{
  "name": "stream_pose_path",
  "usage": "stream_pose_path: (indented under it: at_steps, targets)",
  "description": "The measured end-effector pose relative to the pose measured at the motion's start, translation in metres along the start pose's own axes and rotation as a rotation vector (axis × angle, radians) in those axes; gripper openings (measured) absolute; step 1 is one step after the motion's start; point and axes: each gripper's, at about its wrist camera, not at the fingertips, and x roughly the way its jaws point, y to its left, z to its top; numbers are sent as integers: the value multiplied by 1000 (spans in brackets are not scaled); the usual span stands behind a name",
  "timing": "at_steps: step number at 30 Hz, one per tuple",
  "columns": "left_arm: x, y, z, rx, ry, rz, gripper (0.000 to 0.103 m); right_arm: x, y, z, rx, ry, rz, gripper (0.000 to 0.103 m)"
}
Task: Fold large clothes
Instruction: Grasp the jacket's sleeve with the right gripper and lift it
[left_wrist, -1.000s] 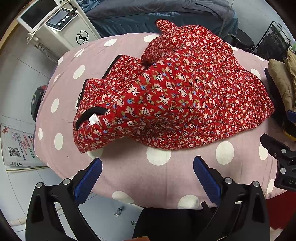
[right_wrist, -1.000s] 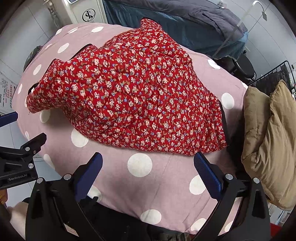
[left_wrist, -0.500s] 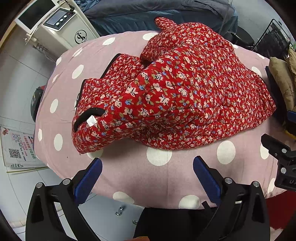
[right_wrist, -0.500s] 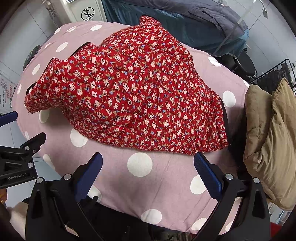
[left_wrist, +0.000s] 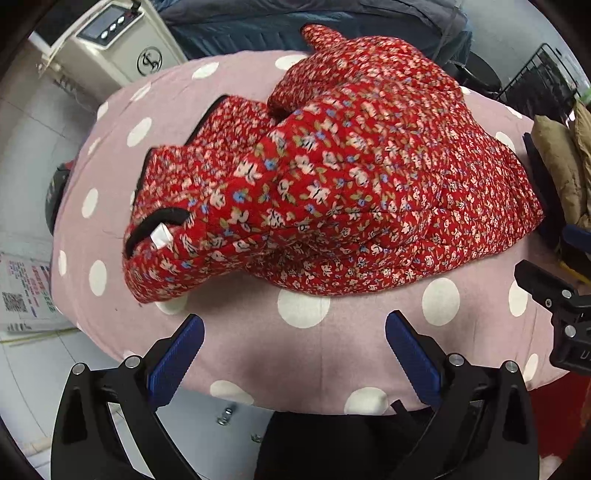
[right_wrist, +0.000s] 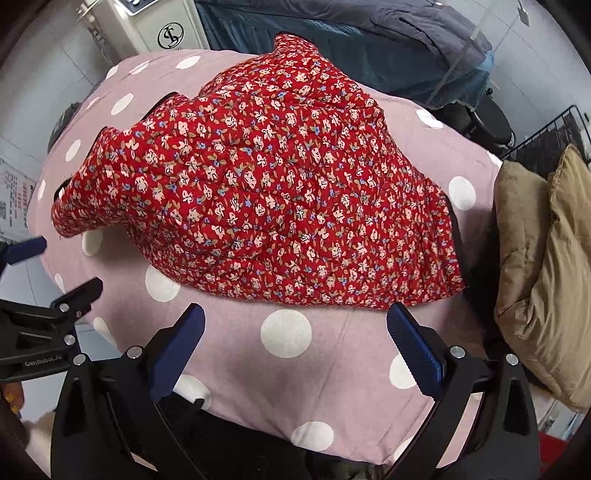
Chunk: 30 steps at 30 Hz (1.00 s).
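A red quilted floral jacket (left_wrist: 351, 177) lies crumpled on a pink polka-dot table (left_wrist: 295, 339). Its sleeve cuff with black trim and a white tag (left_wrist: 162, 236) points to the near left. It also shows in the right wrist view (right_wrist: 273, 199), spread over the table (right_wrist: 295, 369). My left gripper (left_wrist: 293, 347) is open and empty, hovering near the table's front edge below the jacket. My right gripper (right_wrist: 295, 339) is open and empty, just short of the jacket's near hem. The left gripper's body (right_wrist: 40, 325) shows at the left of the right wrist view.
A white machine (left_wrist: 122, 40) stands at the back left. A blue-covered bed (right_wrist: 351, 33) lies behind the table. Tan padded clothes (right_wrist: 546, 266) are piled at the right, by a black wire rack (right_wrist: 546, 133). A leaflet (left_wrist: 22, 288) lies on the floor at left.
Both grippers have moved slightly closer to the jacket, which looks larger now. The jacket has not moved. Both stay open.
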Motion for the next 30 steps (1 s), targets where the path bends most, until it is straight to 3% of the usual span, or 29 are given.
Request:
stream_pose_path:
  at_steps: [3, 10, 17, 22, 26, 30]
  targets:
    - [5, 16, 1, -85, -2, -14, 96, 8, -6, 1, 59, 19, 27, 97]
    - [13, 50, 14, -130, -28, 21, 96, 26, -13, 10, 162, 25, 87, 97]
    - [17, 97, 27, -218, -39, 44, 96, 39, 17, 71, 186, 2, 187, 97]
    - [28, 129, 16, -313, 3, -14, 96, 54, 45, 127, 201, -13, 188, 97]
    - [32, 143, 3, -363, 17, 8, 96, 76, 65, 155, 224, 28, 162, 97]
    - [27, 160, -3, -419, -16, 24, 96, 109, 68, 163, 307, 102, 161, 97]
